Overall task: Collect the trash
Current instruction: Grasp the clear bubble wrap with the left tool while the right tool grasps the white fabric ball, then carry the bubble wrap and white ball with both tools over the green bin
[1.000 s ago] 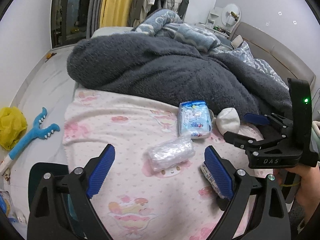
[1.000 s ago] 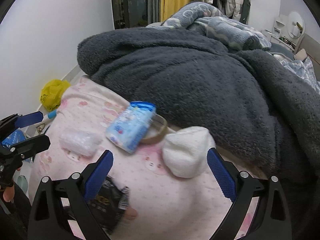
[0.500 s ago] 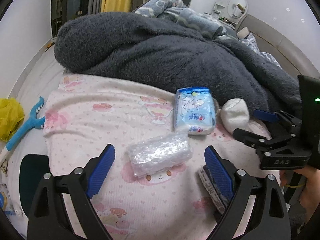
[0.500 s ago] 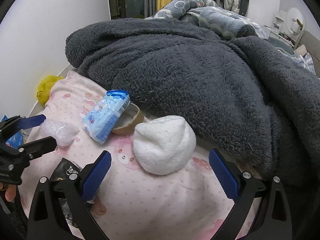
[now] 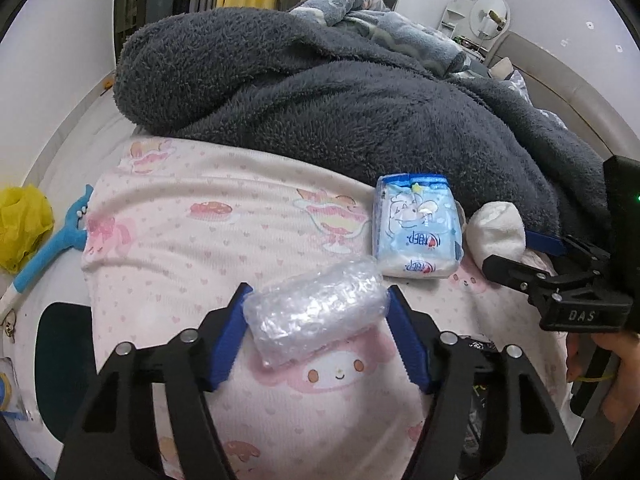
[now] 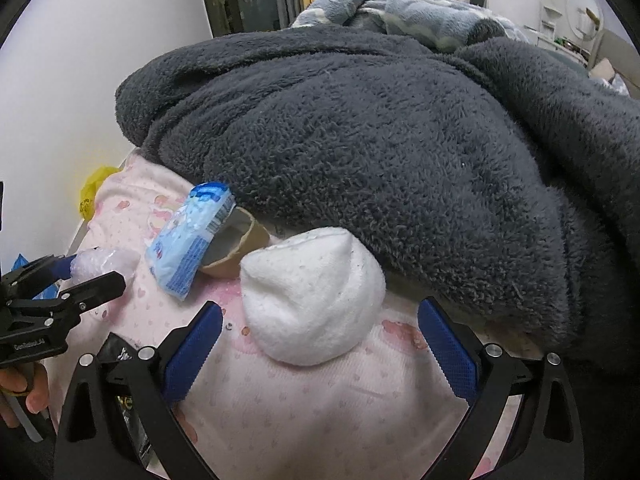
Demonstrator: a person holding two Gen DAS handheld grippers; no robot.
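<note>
My left gripper (image 5: pixel 318 334) is shut on a clear crumpled plastic wad (image 5: pixel 316 312), both blue pads against its ends, on the pink printed bedsheet (image 5: pixel 192 248). A blue tissue pack (image 5: pixel 416 230) lies just beyond it, leaning on a brown paper cup (image 6: pixel 236 250). My right gripper (image 6: pixel 320 352) is open, its pads either side of a white crumpled wad (image 6: pixel 312 296) and apart from it. A black wrapper (image 6: pixel 120 360) lies by its left finger. The left gripper also shows in the right wrist view (image 6: pixel 86 276), holding the plastic wad (image 6: pixel 104 266).
A thick dark grey blanket (image 5: pixel 340 104) is piled right behind the trash. The bed's left edge drops to the floor, where a yellow bag (image 5: pixel 22 224) and a blue toy (image 5: pixel 56 240) lie. A headboard (image 5: pixel 560 80) stands at the far right.
My left gripper moved forward and closed on the plastic wad. My right gripper moved forward so the white wad sits between its open pads.
</note>
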